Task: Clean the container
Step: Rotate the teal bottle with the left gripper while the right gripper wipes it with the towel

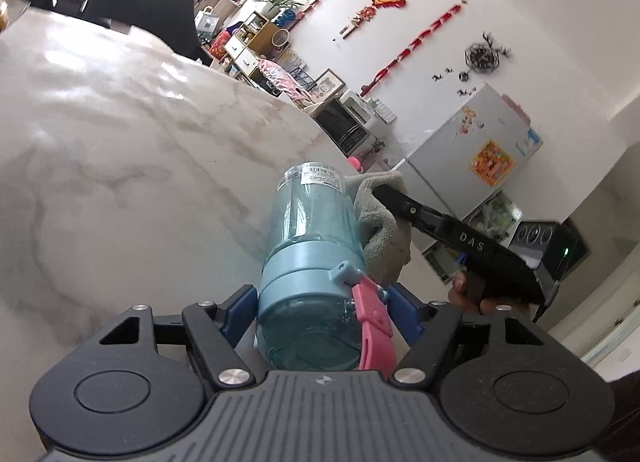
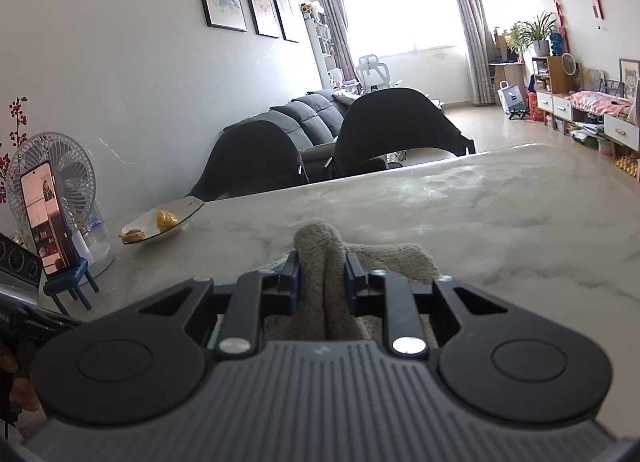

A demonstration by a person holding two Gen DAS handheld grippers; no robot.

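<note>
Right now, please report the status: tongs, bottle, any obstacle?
Left tongs shut on bottle. Right tongs shut on cloth, cloth against bottle side. No obstacle seen.

Water bottle (image 1: 310,218): translucent teal body, light blue collar, pink strap (image 1: 374,326), white printed label on base. Cloth (image 2: 320,258): beige-grey terry. Tabletop (image 1: 120,150): white marble, grey-brown veining. Left gripper (image 1: 320,308): black, blue pads (image 1: 240,310). Right gripper (image 2: 321,274): black, blue pads. Dish (image 2: 160,222): white, yellow food. Chairs (image 2: 392,122): black.
</note>
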